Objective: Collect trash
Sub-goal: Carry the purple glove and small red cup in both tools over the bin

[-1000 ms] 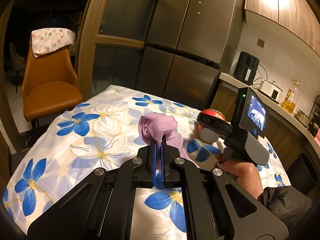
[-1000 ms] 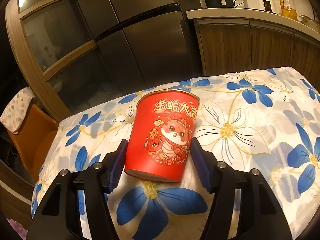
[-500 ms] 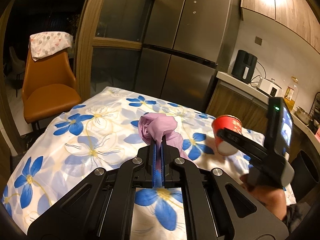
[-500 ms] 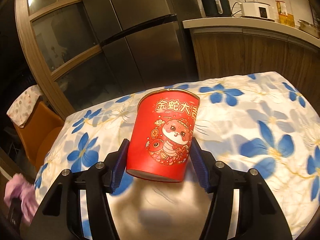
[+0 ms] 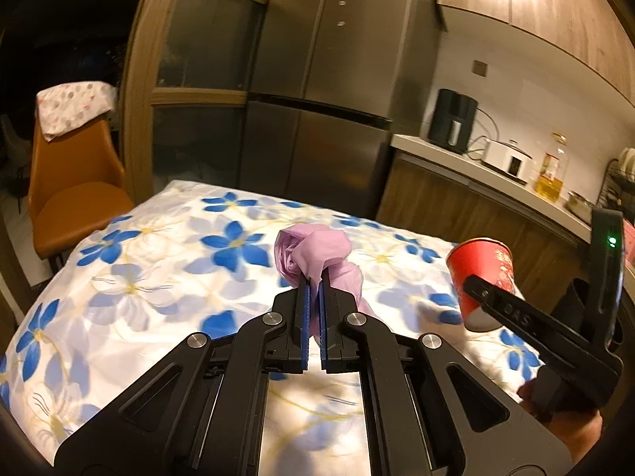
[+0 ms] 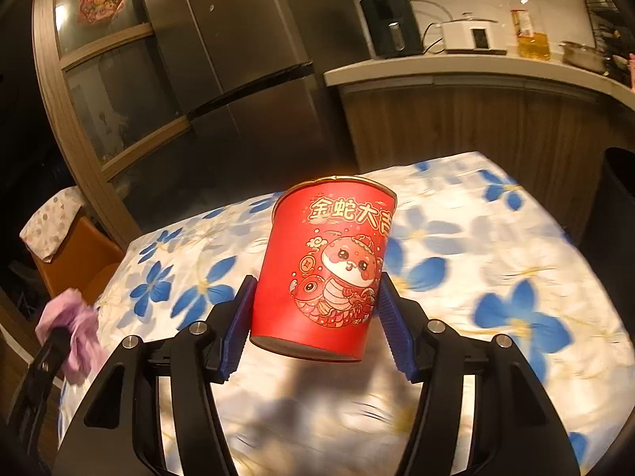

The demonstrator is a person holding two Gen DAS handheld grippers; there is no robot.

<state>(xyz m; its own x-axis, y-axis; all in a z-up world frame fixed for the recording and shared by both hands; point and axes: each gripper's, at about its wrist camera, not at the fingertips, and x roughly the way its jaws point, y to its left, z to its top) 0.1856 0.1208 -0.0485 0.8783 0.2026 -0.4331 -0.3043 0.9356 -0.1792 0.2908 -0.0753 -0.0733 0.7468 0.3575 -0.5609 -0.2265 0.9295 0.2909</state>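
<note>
My left gripper [image 5: 312,291] is shut on a crumpled pink plastic bag [image 5: 317,254] and holds it above the flowered table [image 5: 158,269]. My right gripper [image 6: 315,317] is shut on a red paper cup [image 6: 329,269] with a cartoon snake and gold characters, held upright above the table [image 6: 496,277]. The cup also shows at the right in the left wrist view [image 5: 482,273], lifted off the cloth. The pink bag shows at the far left in the right wrist view [image 6: 73,329].
A dark bin [image 6: 615,214] stands by the table's right end, also seen in the left wrist view [image 5: 575,297]. An orange chair [image 5: 67,182] stands at the left. A fridge [image 5: 317,99] and a counter [image 5: 496,174] with appliances are behind.
Both grippers have risen with their loads. The right gripper has lifted the cup off the table and carried it to the right. The left still holds the bag.
</note>
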